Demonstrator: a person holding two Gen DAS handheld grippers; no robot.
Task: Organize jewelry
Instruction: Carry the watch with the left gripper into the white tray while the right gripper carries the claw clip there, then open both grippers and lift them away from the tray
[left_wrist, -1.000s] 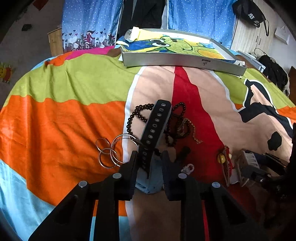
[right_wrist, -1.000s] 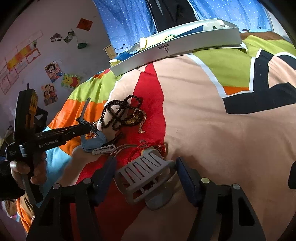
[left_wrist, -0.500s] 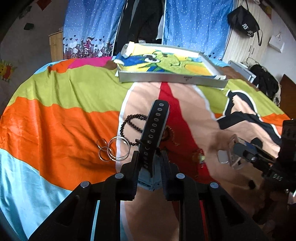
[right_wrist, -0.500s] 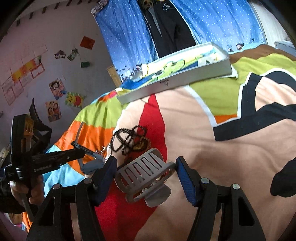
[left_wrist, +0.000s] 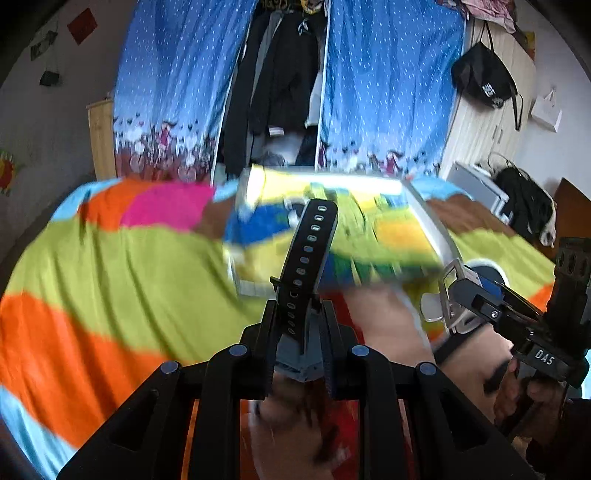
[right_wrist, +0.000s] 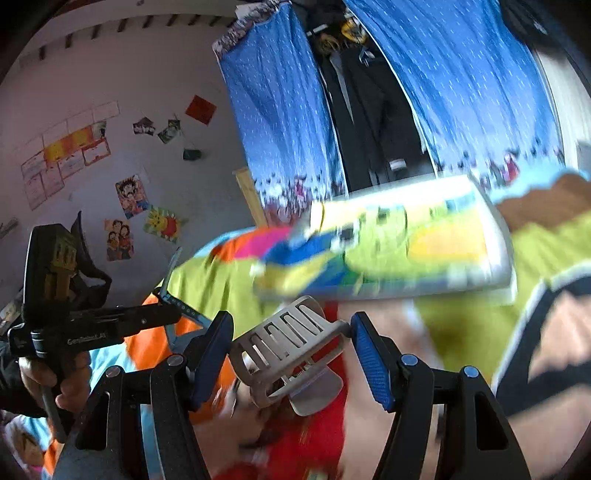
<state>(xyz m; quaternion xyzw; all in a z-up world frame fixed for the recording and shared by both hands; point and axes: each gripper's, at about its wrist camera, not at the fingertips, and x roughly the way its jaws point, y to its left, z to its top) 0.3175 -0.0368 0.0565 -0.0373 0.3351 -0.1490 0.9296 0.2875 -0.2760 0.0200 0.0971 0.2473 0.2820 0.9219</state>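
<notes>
My left gripper is shut on a black watch with a perforated strap that sticks up and forward; it also shows at the left of the right wrist view. My right gripper is shut on a grey claw hair clip, held across its jaws; it also shows at the right of the left wrist view. Both are lifted above the colourful bedspread. Ahead lies the shallow grey box with a bright cartoon lining; it appears in the right wrist view too. The other jewelry below is blurred.
Blue dotted curtains and hanging dark clothes stand behind the bed. A black bag hangs at the right. Posters are on the left wall. The bedspread runs left and right of the box.
Both grippers have risen and moved forward toward the box with their loads. The beads, rings and chains on the bed have dropped out of clear view.
</notes>
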